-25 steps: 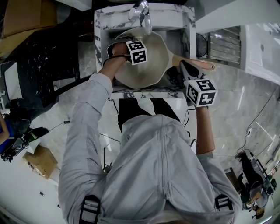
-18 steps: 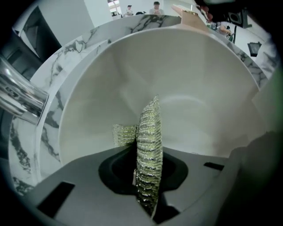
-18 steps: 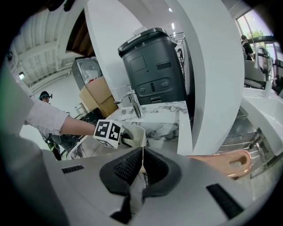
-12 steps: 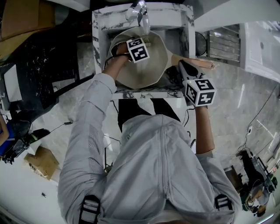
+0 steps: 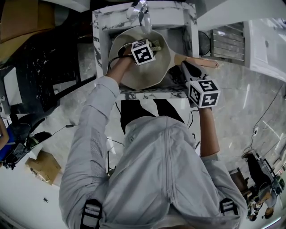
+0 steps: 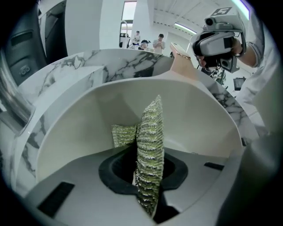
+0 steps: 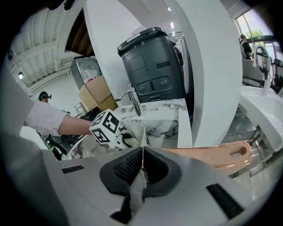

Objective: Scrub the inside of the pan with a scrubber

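- Since a second earlier, the left gripper (image 5: 151, 47) had slid slightly right across the pan (image 5: 134, 76); the scrubber (image 5: 156, 45) now showed beside its marker cube. The right gripper (image 5: 187, 70) had barely moved.
- Head view: the pan sat in the marble sink (image 5: 191, 31) under the faucet (image 5: 142, 11), its handle (image 5: 203, 63) pointing right. The left gripper was inside the pan, the right gripper at the handle's root.
- Left gripper view: jaws clamped on the scrubber (image 6: 149, 154), which stood edge-up, its far end against the pan's pale wall (image 6: 199, 114).
- Right gripper view: jaws nearly together, apparently pinching the handle (image 7: 212, 156) near the pan end.
- Step in hand: scrubbing. Best done by pressing the scrubber flat, sweeping floor and walls in overlapping strokes, and keeping the handle pinned so the pan doesn't rotate.
- Surroundings: white-veined marble sink surround, glossy floor, a dark bin (image 7: 150, 66) behind, cardboard boxes (image 5: 42, 165) at left, people far off.
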The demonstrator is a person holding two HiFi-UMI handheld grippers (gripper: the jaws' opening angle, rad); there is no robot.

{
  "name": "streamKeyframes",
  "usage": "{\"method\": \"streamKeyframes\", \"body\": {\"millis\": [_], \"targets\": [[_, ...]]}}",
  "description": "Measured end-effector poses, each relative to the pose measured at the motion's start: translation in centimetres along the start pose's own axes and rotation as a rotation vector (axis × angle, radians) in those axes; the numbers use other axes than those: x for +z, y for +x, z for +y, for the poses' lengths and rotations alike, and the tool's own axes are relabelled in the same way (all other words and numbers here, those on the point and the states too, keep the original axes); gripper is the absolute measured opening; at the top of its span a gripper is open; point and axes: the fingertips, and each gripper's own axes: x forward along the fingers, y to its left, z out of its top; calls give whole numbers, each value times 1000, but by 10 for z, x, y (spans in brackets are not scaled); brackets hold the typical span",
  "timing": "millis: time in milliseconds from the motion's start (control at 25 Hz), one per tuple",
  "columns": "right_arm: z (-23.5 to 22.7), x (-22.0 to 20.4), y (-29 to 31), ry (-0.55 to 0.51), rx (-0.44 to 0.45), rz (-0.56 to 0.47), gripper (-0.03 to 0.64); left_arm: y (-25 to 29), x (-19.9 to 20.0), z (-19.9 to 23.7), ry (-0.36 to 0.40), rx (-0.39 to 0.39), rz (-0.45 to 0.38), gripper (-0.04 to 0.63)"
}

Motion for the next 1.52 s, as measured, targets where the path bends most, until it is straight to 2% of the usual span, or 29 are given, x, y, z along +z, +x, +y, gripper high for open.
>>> {"method": "streamKeyframes", "body": {"millis": [280, 640, 880, 1120, 1240, 1400, 1520], "targets": [[9, 4, 0, -16, 12, -4, 35, -6, 24, -40, 6, -127, -108, 71], [21, 7, 1, -46, 25, -4, 35, -11, 4, -98, 58, -342, -48, 71], [31, 12, 3, -64, 43, -6, 35, -19, -32, -134, 103, -508, 107, 71], [38, 11, 6, -70, 50, -1, 35, -30, -81, -147, 98, -598, 329, 71], [39, 9, 8, -71, 47, 3, 35, -32, -105, -140, 86, -586, 427, 71], [37, 6, 9, -74, 43, 13, 35, -34, -132, -122, 83, -525, 580, 71], [35, 7, 8, -73, 39, 16, 35, -35, -144, -110, 57, -478, 652, 71]]}}
